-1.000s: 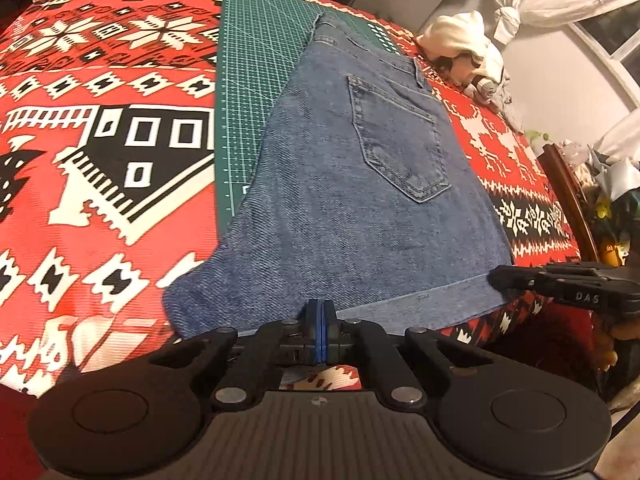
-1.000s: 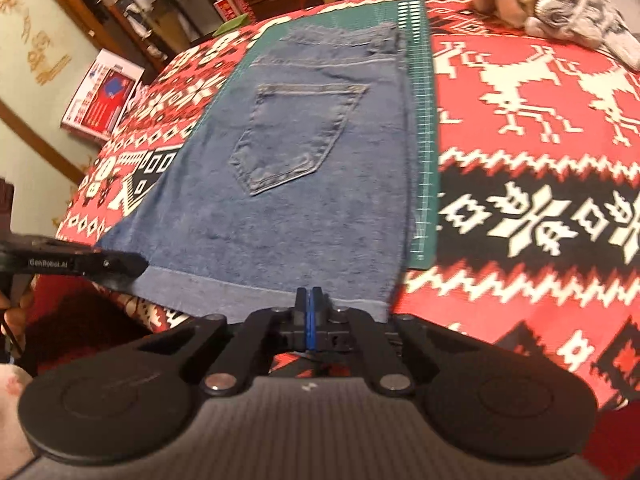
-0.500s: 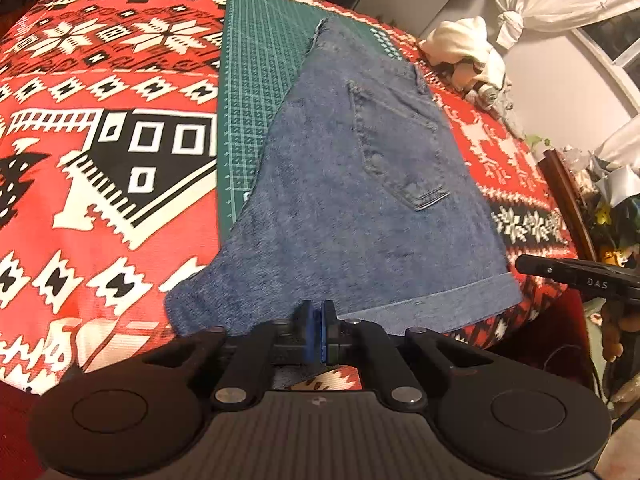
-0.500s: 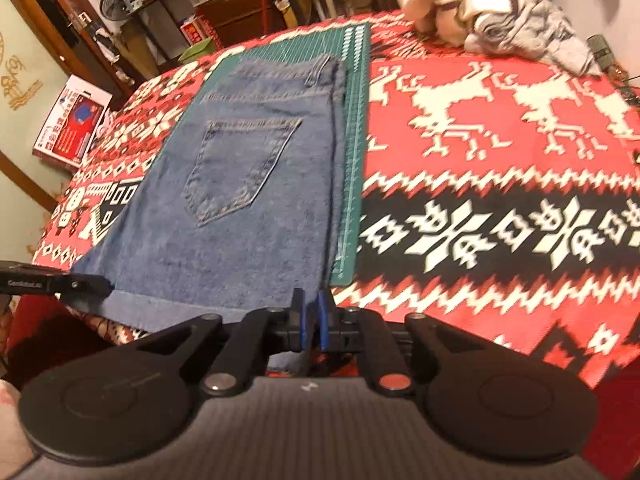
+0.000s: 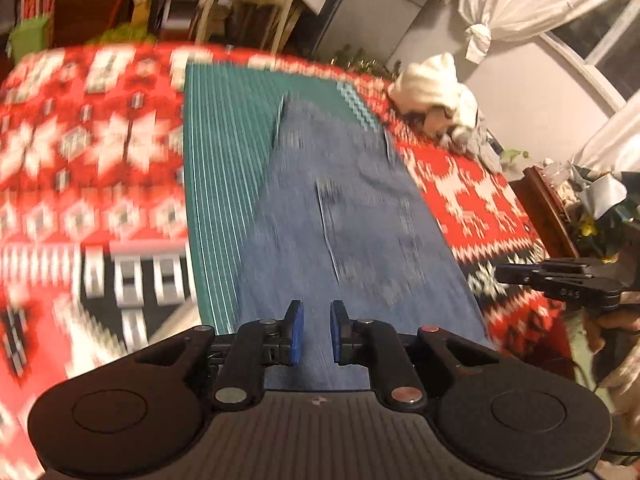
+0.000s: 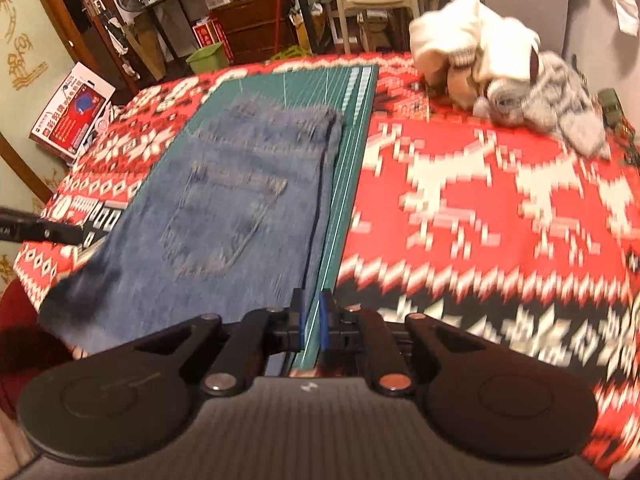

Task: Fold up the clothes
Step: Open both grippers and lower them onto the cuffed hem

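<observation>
Denim shorts (image 5: 352,216) motion-blurred; near hem hidden behind left gripper (image 5: 316,332) body.

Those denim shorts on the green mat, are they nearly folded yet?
Partly. The denim shorts already lie doubled, one back pocket up, on the green mat. Right now the left gripper and right gripper are open, holding nothing. A further fold probably remains, and the clothes pile looks untouched.

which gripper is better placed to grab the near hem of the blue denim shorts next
Left. The left gripper hovers open directly over the blue denim shorts; the right gripper sits open at their edge, over the green cutting mat.
</observation>
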Demonstrator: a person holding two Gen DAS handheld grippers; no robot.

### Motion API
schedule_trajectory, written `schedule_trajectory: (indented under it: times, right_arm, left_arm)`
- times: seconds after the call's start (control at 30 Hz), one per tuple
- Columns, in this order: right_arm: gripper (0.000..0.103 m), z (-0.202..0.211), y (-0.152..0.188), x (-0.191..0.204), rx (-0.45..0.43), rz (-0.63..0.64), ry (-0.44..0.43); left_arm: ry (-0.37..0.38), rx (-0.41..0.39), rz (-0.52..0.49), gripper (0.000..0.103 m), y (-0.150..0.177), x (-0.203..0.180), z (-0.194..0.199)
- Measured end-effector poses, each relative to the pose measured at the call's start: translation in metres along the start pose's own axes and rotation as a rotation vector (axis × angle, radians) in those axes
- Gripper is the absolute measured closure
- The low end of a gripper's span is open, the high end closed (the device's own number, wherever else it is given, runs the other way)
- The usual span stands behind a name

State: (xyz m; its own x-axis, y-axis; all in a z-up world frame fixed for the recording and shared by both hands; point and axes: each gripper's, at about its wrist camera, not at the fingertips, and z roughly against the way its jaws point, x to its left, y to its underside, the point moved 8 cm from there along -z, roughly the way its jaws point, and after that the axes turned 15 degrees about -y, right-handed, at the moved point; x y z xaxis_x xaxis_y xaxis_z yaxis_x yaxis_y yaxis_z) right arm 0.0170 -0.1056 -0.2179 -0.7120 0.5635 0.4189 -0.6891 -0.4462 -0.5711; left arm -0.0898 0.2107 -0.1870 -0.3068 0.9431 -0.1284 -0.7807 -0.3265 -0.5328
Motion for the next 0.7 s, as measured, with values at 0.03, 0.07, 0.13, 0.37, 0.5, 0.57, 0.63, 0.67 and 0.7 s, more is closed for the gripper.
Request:
schedule_trajectory:
  times: [0.03, 0.07, 0.13, 0.37, 0.5, 0.57, 0.63, 0.67, 0.7]
  right_arm:
    - [0.094, -0.001, -0.008, -0.003, -0.009, 0.0, -0.001]
    - [0.094, -0.003, -0.019, -0.006, -0.021, -0.001, -0.004]
    - [0.089, -0.007, -0.04, -0.012, -0.041, -0.005, -0.009]
    - [0.084, -0.045, -0.104, -0.037, -0.062, -0.009, -0.026]
    - [0.072, -0.074, -0.13, -0.05, -0.041, -0.006, -0.039]
    - [0.07, -0.09, -0.14, -0.055, -0.028, -0.012, -0.054]
    - [0.067, -0.106, -0.15, -0.062, -0.016, -0.021, -0.068]
    - [0.066, -0.115, -0.153, -0.066, -0.01, -0.035, -0.072]
    - [0.064, -0.123, -0.156, -0.071, -0.004, -0.048, -0.076]
  left_arm:
    - [-0.013, -0.017, -0.009, 0.085, -0.011, 0.002, -0.003]
    - [-0.019, -0.038, -0.017, 0.082, -0.024, 0.003, -0.006]
    - [-0.027, -0.075, -0.031, 0.074, -0.049, 0.004, -0.011]
    - [0.002, -0.073, -0.016, 0.068, -0.117, 0.006, -0.06]
    - [0.029, -0.046, -0.048, 0.061, -0.137, -0.002, -0.092]
    - [0.042, -0.032, -0.062, 0.061, -0.145, -0.005, -0.108]
    - [0.052, -0.01, -0.053, 0.061, -0.151, -0.006, -0.123]
    - [0.056, 0.002, -0.049, 0.061, -0.153, -0.006, -0.131]
    - [0.061, 0.013, -0.045, 0.061, -0.156, -0.006, -0.138]
